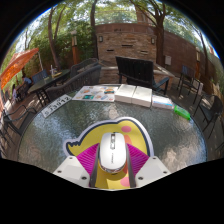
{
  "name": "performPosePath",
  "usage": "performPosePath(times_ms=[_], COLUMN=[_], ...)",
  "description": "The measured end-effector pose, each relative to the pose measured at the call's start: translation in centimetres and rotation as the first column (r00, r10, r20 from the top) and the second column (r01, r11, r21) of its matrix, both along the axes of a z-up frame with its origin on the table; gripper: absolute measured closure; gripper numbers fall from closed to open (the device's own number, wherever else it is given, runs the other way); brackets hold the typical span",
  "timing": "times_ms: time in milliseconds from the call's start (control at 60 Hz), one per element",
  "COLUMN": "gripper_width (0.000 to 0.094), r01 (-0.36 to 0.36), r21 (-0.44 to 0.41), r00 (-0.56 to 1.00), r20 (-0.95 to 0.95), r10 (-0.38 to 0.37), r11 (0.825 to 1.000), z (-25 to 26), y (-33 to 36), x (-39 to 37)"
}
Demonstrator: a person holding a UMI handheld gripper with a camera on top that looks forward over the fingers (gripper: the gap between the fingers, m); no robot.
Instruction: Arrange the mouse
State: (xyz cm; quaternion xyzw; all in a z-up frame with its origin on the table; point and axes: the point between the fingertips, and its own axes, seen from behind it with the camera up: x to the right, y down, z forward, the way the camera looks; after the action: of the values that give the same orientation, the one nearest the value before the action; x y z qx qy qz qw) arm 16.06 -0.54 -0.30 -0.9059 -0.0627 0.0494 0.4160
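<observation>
A white mouse [113,153] with a grey scroll wheel sits between my gripper's [113,152] two fingers. The magenta pads [88,160] press against both of its sides, so the gripper is shut on it. The mouse is over a yellow mouse pad with a pink edge [103,132], which lies on the round glass table [55,130]. I cannot tell whether the mouse rests on the pad or hangs just above it.
Beyond the pad, white boxes [136,95] and printed papers [95,93] lie at the table's far side. A green item [182,112] lies to the right and a flat white strip [55,106] to the left. Dark chairs [135,70] ring the table.
</observation>
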Motion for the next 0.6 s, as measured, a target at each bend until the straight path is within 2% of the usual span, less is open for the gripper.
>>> performPosePath(times_ms=[100,117,167,183,233,417,600], gripper_width=[0.0369,0.0324,0.0095,0.0063,0.0099,0.0076,0.0089], r01=[0.012,0.019,0.022,0.021,0.028,0.051,0.083], r21=[-0.027,-0.032,-0.029,-0.019,0.011,0.085,0.109], r00=[1.0,1.0,1.0,1.0,0.999,0.996,0.995], r20=[0.004,0.008,0.011,0.011,0.019,0.065,0.049], r10=[-0.012,-0.018,-0.021,-0.021,-0.028,-0.057,-0.089], r11=[1.0,0.999,0.999,1.0,1.0,0.995,0.991], z=[-0.5,-0.8,0.5,1.1,4.1,13.3,19.2], y=[-0.3,-1.1,-1.6,-1.7,-1.9,-8.0,-15.2], x=[0.1,0.2,0.0,0.0,0.4,-0.1,-1.5])
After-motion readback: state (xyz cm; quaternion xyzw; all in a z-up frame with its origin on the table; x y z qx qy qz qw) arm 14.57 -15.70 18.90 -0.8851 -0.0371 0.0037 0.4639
